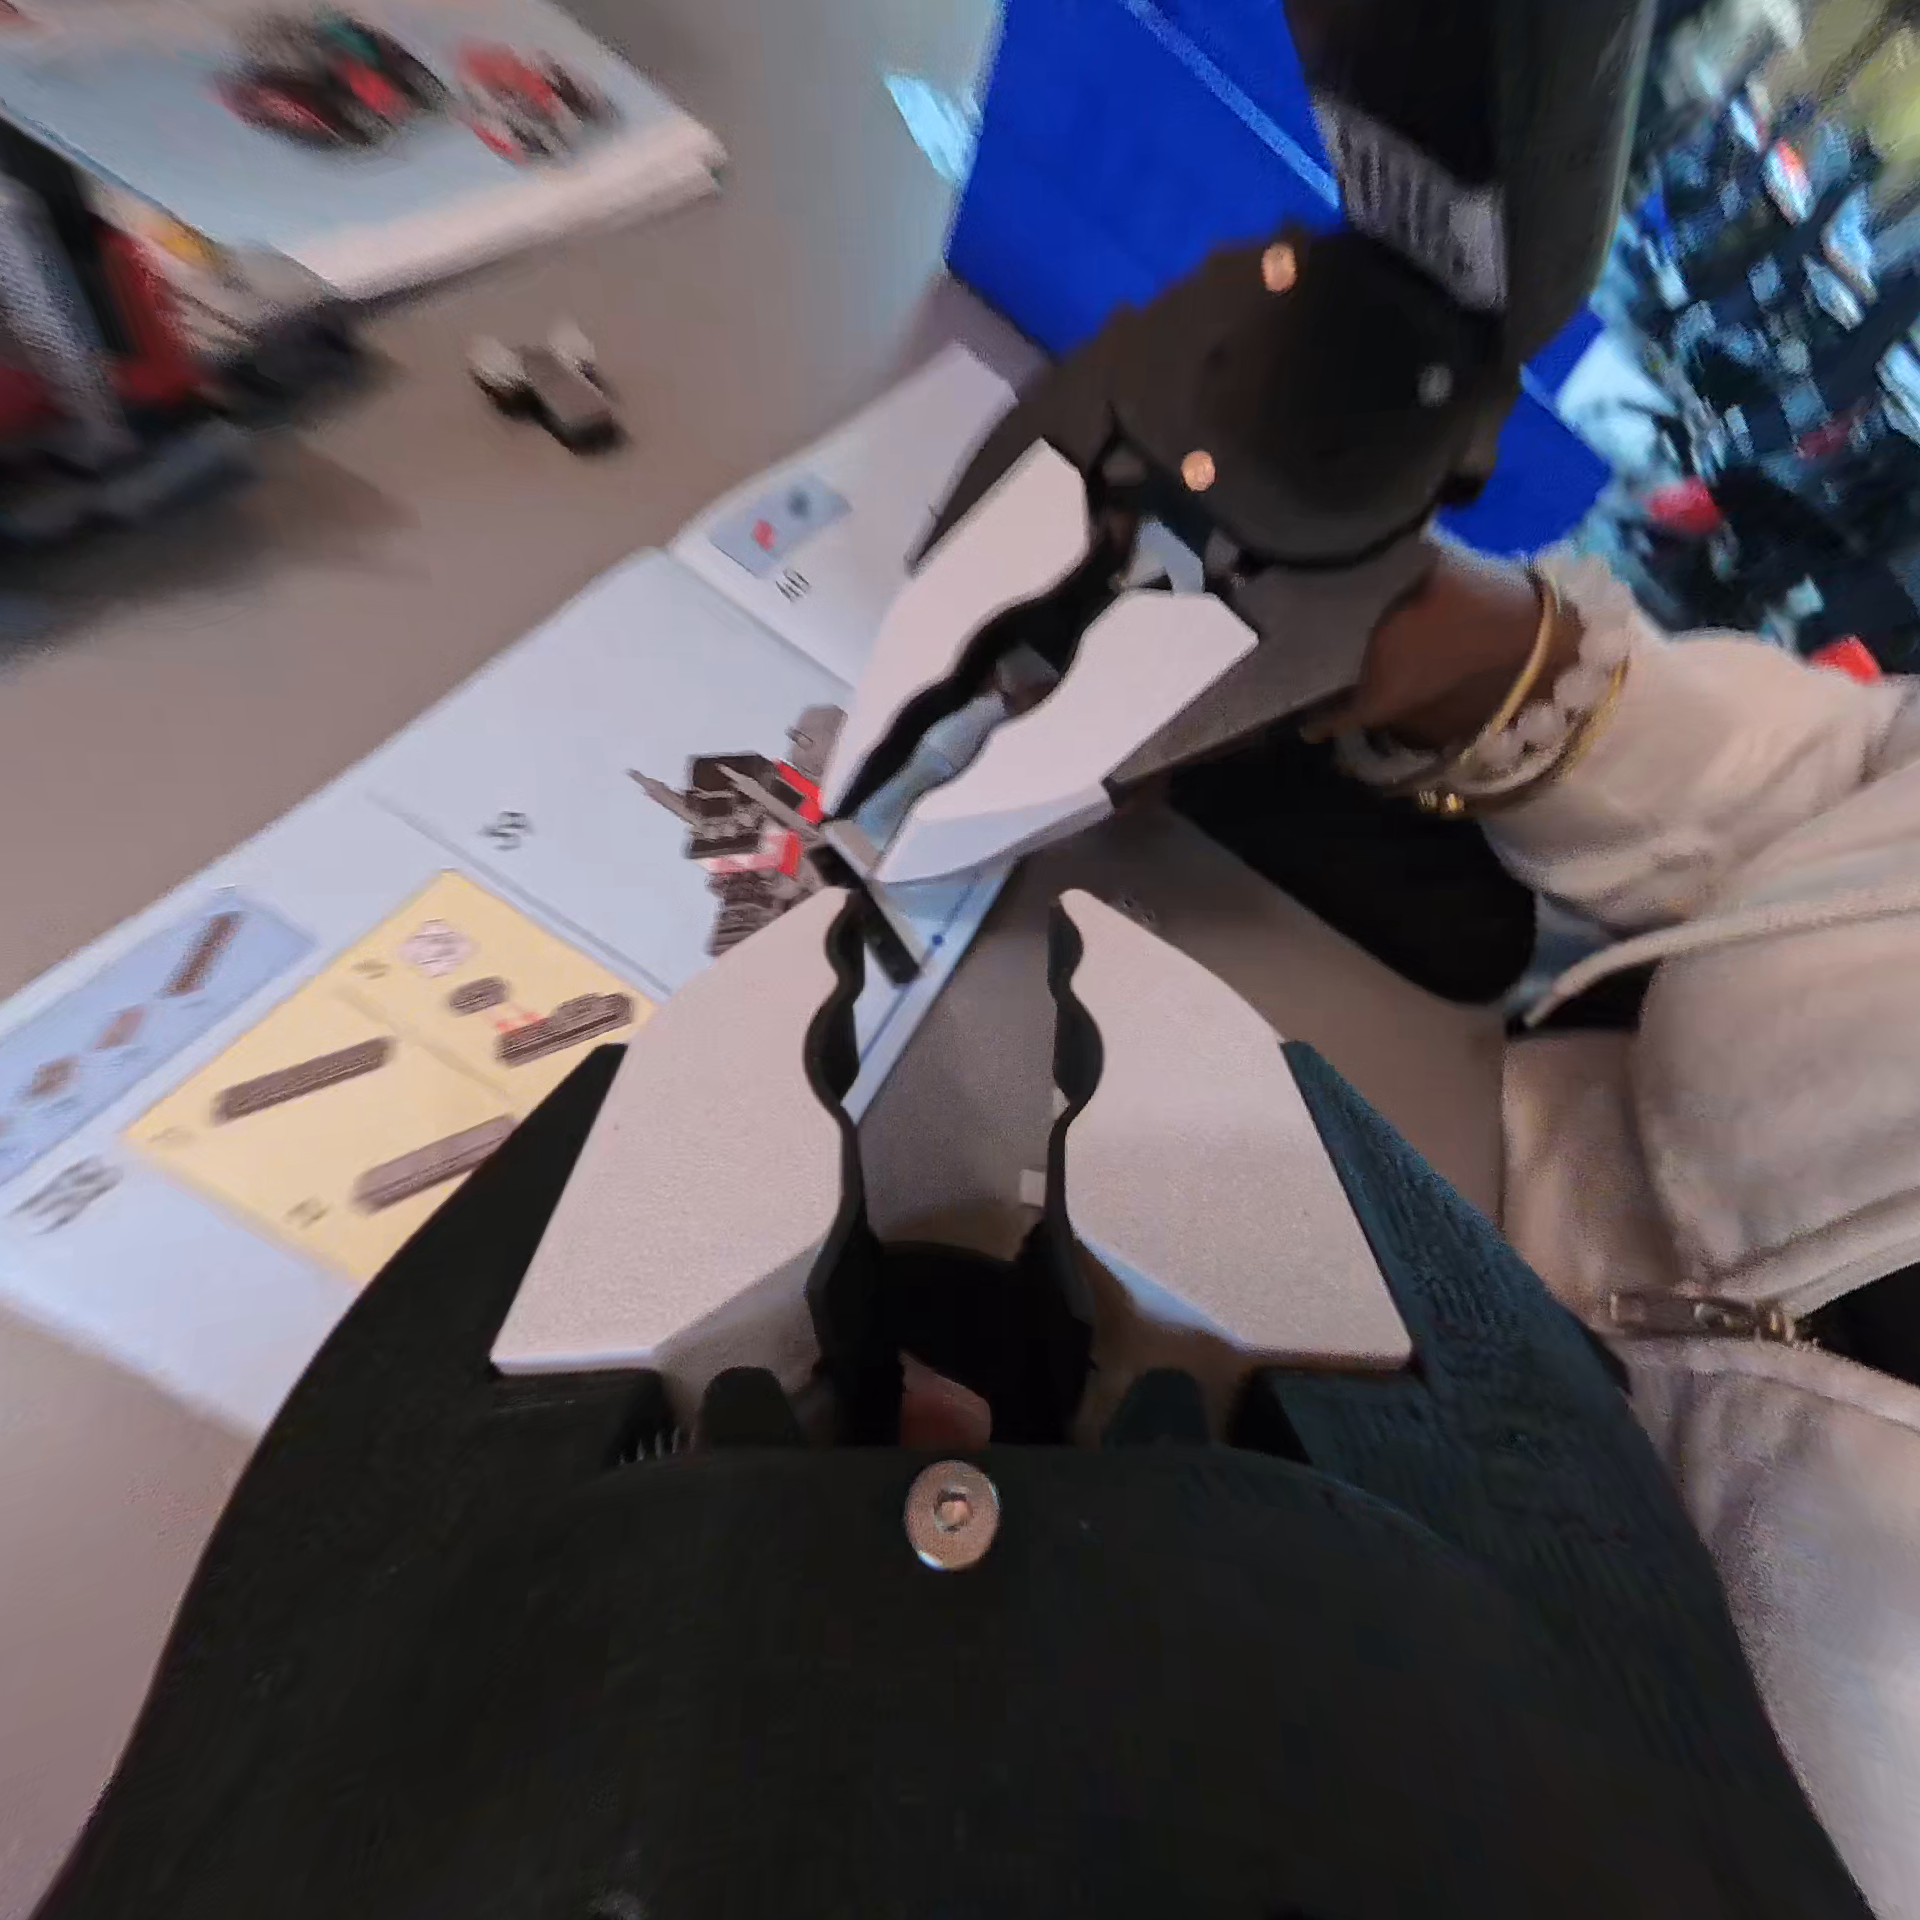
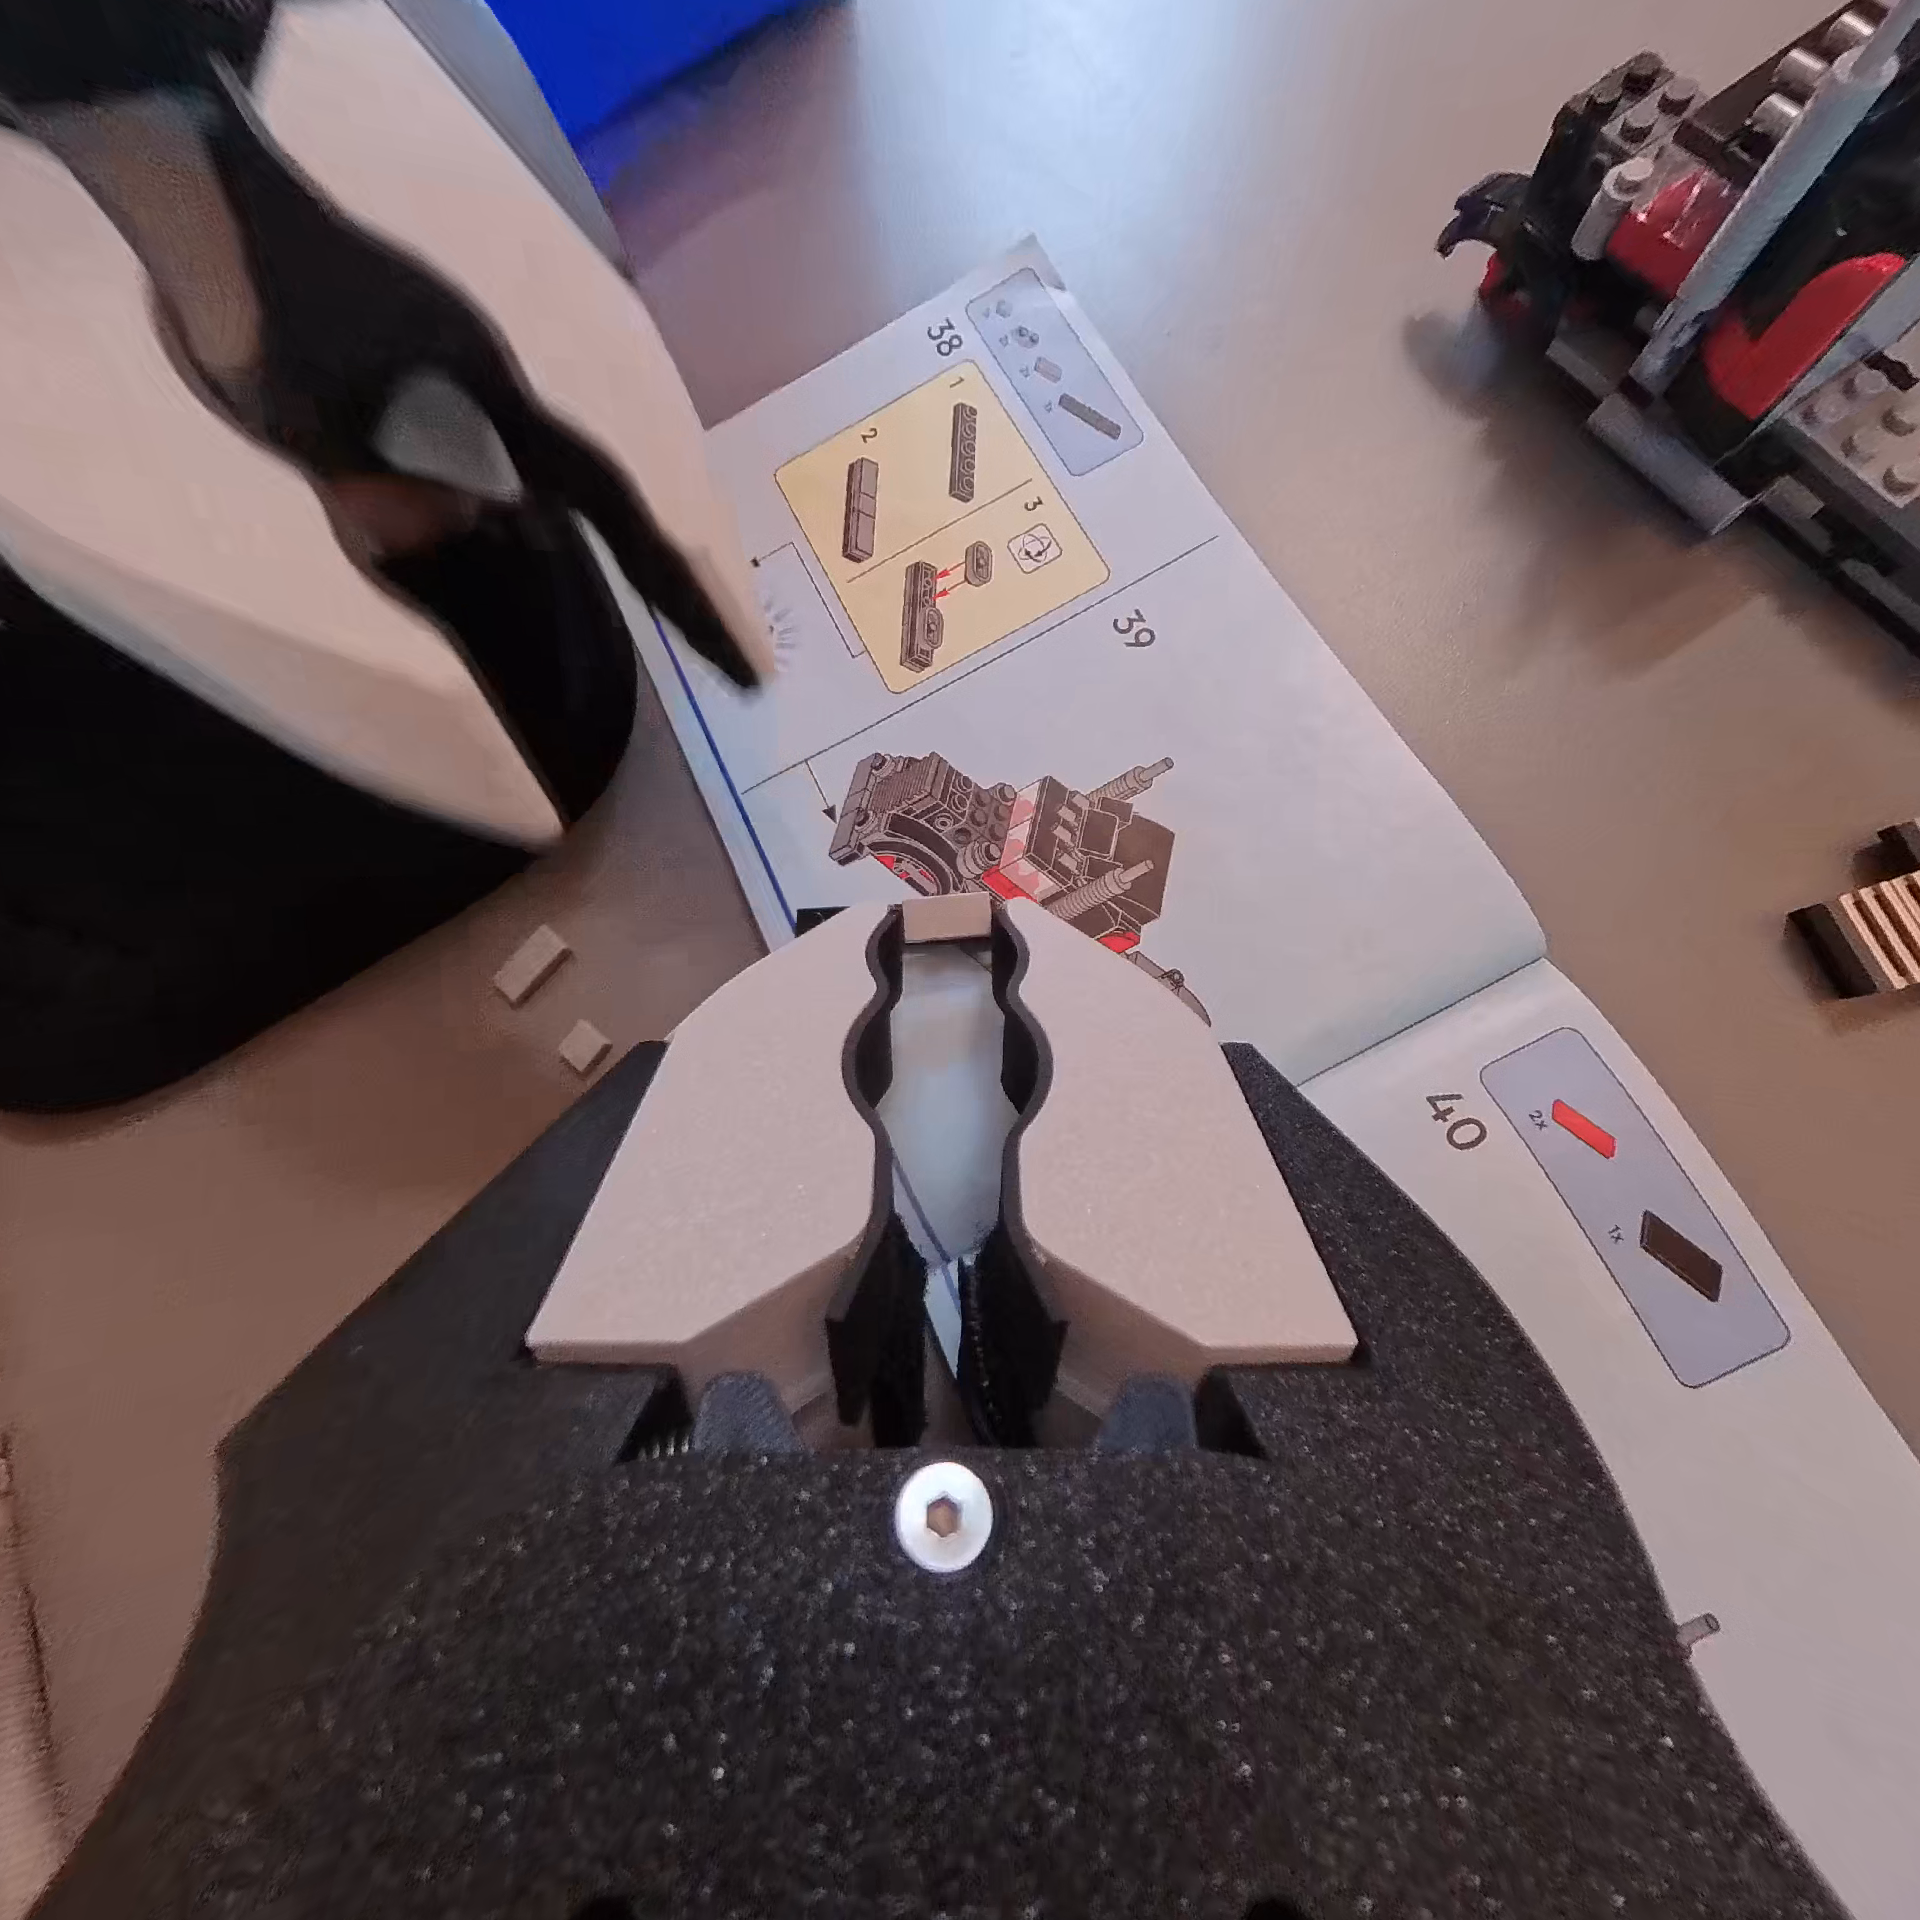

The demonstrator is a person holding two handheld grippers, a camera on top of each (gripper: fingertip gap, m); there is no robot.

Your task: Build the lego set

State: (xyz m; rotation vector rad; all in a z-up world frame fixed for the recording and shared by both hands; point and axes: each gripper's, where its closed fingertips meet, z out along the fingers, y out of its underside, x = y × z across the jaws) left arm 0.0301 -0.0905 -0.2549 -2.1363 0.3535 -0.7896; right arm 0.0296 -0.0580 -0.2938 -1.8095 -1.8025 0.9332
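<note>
**Right hand-held gripper pinches a small grey piece over the booklet**

In the right wrist view, the left hand-held gripper point(image 2: 727, 665) fills the far left, blurred, its tips just above the left edge of the open instruction booklet point(image 2: 1299, 748); two small grey tiles point(image 2: 532, 964) lie loose on the bench point(image 2: 1403, 312) below it, near the left side of the right hand-held gripper point(image 2: 945, 930); that gripper sits in the middle, its fingers point(image 2: 1081, 1039) drawn close and pinching a small grey piece point(image 2: 943, 923) at their tips, right over the booklet's picture of the model; the partly built black, red and grey model point(image 2: 1725, 301) stands at the far right of the bench, well apart from both grippers; a small striped black and tan piece point(image 2: 1870, 935) lies at the right edge.

In the left wrist view, the booklet point(image 1: 582, 727) runs across the left and middle; the left hand-held gripper point(image 1: 951, 925) is in the near middle with its fingers point(image 1: 1174, 1039) spread and nothing between them; just beyond its tips is the right hand-held gripper point(image 1: 862, 831), gripping the grey piece; to the right a person's hand point(image 1: 1444, 644) in a pale sleeve holds that gripper.
</note>
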